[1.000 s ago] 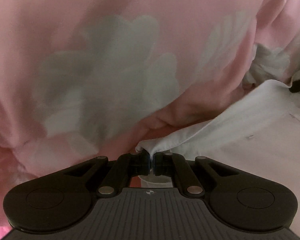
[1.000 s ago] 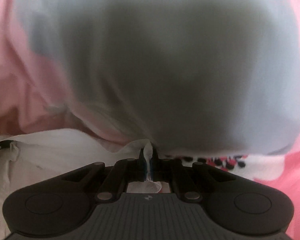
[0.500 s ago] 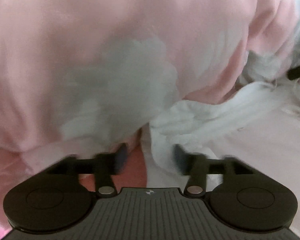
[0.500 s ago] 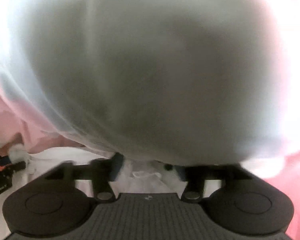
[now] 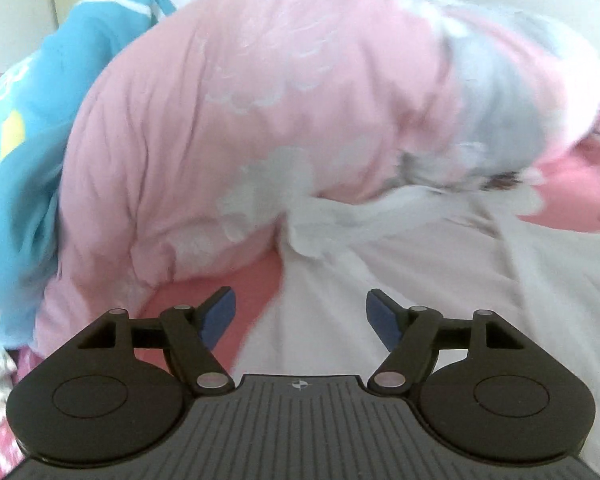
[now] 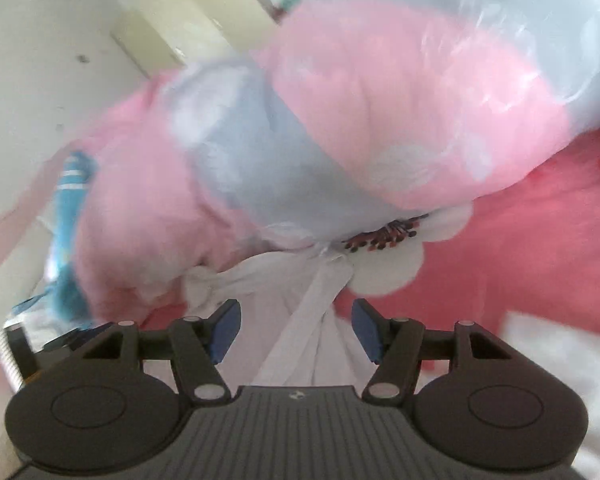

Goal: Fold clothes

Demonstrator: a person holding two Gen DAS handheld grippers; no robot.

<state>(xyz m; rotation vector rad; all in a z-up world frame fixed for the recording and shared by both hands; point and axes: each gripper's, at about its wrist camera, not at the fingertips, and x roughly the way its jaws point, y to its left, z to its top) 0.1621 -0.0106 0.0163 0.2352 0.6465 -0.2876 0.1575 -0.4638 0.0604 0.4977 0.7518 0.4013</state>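
Currently you are holding both grippers clear: left gripper (image 5: 300, 314) is opening, empty; right gripper (image 6: 296, 326) is standing wide, empty. White garment (image 5: 440, 280) is lying directly ahead, below both, its far edge bunching against the pink quilt (image 5: 240, 120).

Just beyond the tongs' tips a plump pale pink quilt (image 5: 228, 128) with faint white flowers lies heaped on the deep pink bedspread (image 6: 540, 256), which carries a big white blossom print (image 6: 396, 256) ahead and a little right of the right-hand tongs; a grey-blue patch (image 6: 268, 160) crosses the quilt; cream wall and cupboard doors (image 6: 60, 48) stand far off, upper left
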